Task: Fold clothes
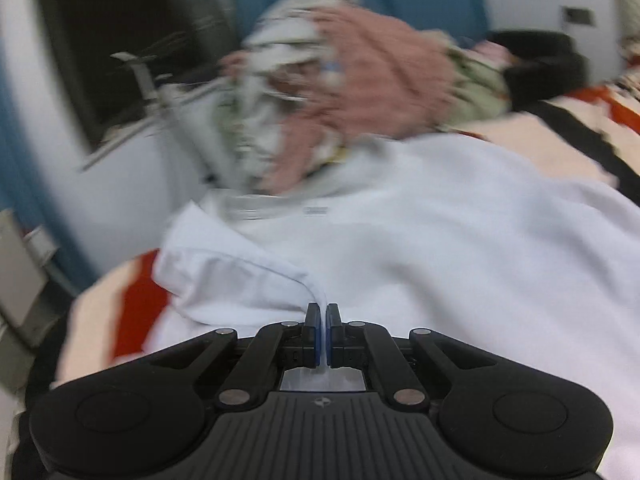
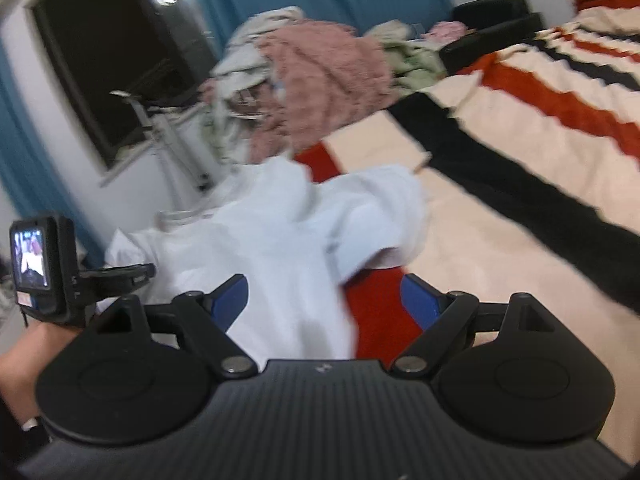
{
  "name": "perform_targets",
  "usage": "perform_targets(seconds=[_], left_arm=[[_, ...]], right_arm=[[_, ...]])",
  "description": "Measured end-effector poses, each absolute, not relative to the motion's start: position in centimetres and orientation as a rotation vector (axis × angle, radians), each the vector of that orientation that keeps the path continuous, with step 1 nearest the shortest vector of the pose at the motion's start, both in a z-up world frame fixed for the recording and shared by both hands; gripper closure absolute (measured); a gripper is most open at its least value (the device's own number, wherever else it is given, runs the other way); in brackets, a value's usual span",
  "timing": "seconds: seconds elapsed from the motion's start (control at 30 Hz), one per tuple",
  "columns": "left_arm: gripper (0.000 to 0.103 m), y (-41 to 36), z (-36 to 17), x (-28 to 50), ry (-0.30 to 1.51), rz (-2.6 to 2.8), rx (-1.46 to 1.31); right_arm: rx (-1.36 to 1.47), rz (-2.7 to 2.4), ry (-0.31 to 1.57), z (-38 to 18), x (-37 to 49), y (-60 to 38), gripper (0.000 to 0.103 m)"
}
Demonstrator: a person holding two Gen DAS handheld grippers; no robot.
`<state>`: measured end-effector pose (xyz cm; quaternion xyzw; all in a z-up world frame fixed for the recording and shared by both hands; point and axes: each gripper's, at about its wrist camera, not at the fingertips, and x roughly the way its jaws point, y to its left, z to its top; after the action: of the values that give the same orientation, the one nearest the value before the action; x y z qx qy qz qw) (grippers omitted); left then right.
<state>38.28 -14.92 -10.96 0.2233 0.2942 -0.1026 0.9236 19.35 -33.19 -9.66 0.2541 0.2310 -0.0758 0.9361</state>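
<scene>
A white shirt (image 1: 400,248) lies spread on a striped bed cover (image 1: 560,136). My left gripper (image 1: 323,312) is shut on a hem edge of the white shirt near its left side. In the right wrist view the same white shirt (image 2: 272,240) lies ahead and to the left on the cover (image 2: 500,208). My right gripper (image 2: 326,300) is open and empty, its blue pads (image 2: 416,300) standing wide apart over the shirt's near edge. The left gripper's camera (image 2: 40,264) shows at the far left of that view.
A pile of pink and patterned clothes (image 1: 360,80) sits at the far end of the bed, also in the right wrist view (image 2: 320,80). A black bag (image 2: 492,24) lies beyond. A dark window (image 2: 112,60), blue curtains and a white rack (image 2: 168,136) stand to the left.
</scene>
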Motion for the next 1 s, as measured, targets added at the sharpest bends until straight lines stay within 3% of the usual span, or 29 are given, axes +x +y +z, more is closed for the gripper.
perform_targets(seconds=[0.17, 0.23, 0.3, 0.37, 0.57, 0.7, 0.93, 1.0], left_arm=[[0.100, -17.4, -13.9, 38.6, 0.627, -0.186, 0.486], [0.087, -16.1, -12.9, 37.9, 0.638, -0.223, 0.423], [0.057, -13.8, -11.4, 36.5, 0.638, -0.277, 0.319], [0.051, -11.7, -9.9, 34.7, 0.610, -0.306, 0.220], [0.051, -2.7, -7.8, 34.3, 0.572, -0.233, -0.145], [0.051, 2.6, -9.3, 37.9, 0.613, -0.113, -0.398], [0.048, 8.6, -11.5, 40.0, 0.512, -0.078, -0.739], [0.041, 9.5, -11.5, 40.4, 0.465, -0.098, -0.733]], right_arm=[[0.559, -0.203, 0.473, -10.2, 19.0, -34.5, 0.018], [0.569, -0.205, 0.478, -10.4, 19.0, -34.8, 0.018], [0.577, -0.199, 0.484, -10.4, 19.0, -34.8, 0.018], [0.575, -0.188, 0.487, -10.4, 19.0, -34.6, 0.018], [0.557, -0.177, 0.495, -10.4, 19.0, -34.0, 0.018], [0.543, -0.176, 0.510, -10.8, 19.2, -33.7, 0.018], [0.531, -0.186, 0.541, -11.7, 19.9, -33.3, 0.018], [0.522, -0.191, 0.547, -11.8, 20.2, -33.2, 0.018]])
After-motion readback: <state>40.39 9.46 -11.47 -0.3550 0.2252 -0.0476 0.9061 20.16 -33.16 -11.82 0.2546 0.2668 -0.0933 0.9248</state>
